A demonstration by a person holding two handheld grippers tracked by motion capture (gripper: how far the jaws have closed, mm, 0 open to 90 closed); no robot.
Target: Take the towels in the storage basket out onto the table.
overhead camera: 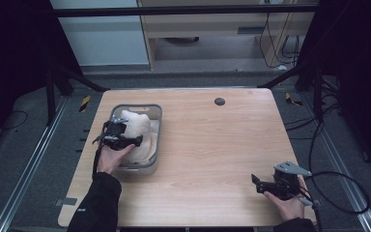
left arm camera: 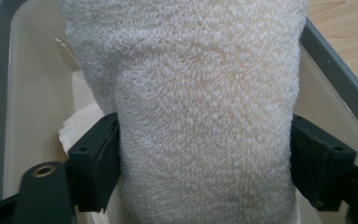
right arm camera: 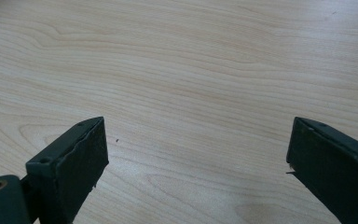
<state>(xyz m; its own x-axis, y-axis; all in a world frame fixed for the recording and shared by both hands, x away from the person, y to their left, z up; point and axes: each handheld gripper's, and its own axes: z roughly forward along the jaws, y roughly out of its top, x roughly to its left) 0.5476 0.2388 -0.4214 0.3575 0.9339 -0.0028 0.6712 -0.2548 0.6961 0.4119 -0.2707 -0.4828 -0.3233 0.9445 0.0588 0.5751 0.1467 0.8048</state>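
A towel (left arm camera: pixel 200 116) is being gripped by the left gripper (overhead camera: pixel 119 134) inside the bin (overhead camera: pixel 155 112) near the table's left edge, apparently for lifting out next. The right gripper (right arm camera: pixel 196 158) is being held open over the front right corner.

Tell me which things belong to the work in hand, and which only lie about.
In the work:
- left gripper, jaws pressed on the white towel
- grey bin holding the towel

Lying about:
- right gripper, open over bare table
- dark round spot in the tabletop
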